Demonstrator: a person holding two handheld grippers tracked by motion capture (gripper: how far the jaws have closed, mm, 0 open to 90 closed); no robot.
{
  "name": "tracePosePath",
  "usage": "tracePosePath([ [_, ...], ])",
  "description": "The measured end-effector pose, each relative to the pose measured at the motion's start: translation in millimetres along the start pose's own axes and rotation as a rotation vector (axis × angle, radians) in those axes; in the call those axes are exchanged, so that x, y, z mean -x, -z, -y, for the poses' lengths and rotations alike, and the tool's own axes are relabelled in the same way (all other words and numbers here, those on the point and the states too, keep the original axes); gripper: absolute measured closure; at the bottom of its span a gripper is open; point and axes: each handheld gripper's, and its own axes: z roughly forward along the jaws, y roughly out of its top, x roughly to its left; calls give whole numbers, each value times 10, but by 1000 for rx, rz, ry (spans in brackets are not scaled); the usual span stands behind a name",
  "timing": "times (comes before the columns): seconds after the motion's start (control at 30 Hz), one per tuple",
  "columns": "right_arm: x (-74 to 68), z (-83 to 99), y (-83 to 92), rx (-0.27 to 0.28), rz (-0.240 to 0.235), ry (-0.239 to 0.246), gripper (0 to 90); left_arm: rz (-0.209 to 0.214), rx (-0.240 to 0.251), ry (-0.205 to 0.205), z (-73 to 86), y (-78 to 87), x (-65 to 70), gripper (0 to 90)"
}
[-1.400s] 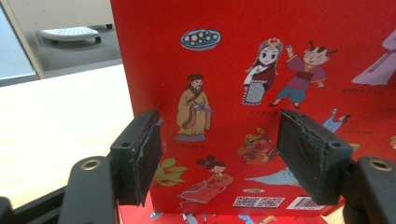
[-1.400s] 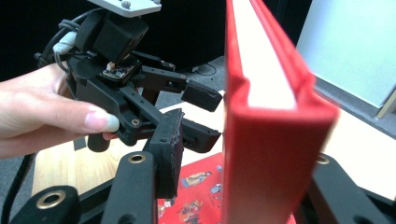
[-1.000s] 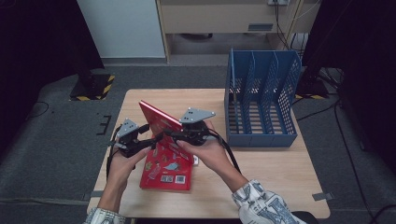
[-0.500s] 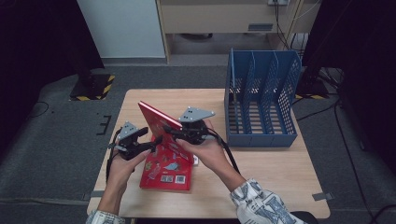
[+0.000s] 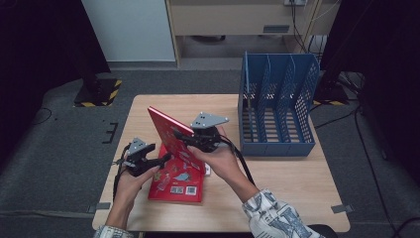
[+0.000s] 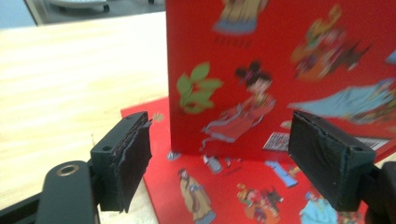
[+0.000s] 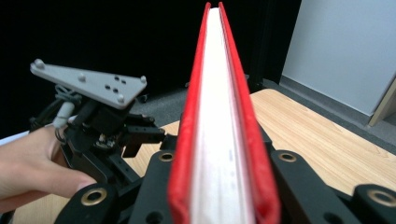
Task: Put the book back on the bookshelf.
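Item 1. Table [image 5: 277,173]: pale wood top, bearing everything listed below.

Item 2. Blue file rack [image 5: 277,106]: stood upright at the table's far right, slotted compartments open at the top, well apart from both hands. Judged the likely destination for the raised book.

Item 3. Flat red book [image 5: 176,181]: lay cover-up near the table's front edge, picture figures showing, its long axis running away from the person.

Item 4. Raised red book [image 5: 171,136]: stood on edge, tilted, its lower edge resting on the flat red book. Long axis ran upward and away from the right gripper, seen edge-on in the right gripper view [image 7: 219,116], white pages between red covers.

Item 5. Right gripper [image 5: 195,141]: pinched the raised red book, jaws having just been closing onto both covers. It was the nearer hand, and the rack lay to its right.

Item 6. Left gripper [image 5: 161,159]: spread, jaws having just been opening, pads [image 6: 128,156] clear of the raised cover, which stood just beyond them. Nothing was gripped. Judged to be yielding the book to the other hand.
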Motion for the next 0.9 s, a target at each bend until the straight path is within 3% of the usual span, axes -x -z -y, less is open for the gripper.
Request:
tracePosePath([
  [0.33, 53, -3, 8, 5, 18, 3, 784, -4, -35, 33, 133, -34, -96, 184],
  [0.5, 58, -3, 19, 7, 23, 9, 792, -32, -44, 36, 164, -2, -176, 181],
  [0.77, 111, 3, 63, 25, 39, -32, 796, -80, -42, 82, 221, 77, -336, 179],
  [0.9, 115, -12, 99, 32, 48, -30, 797, -94, -39, 96, 239, 107, -390, 180],
])
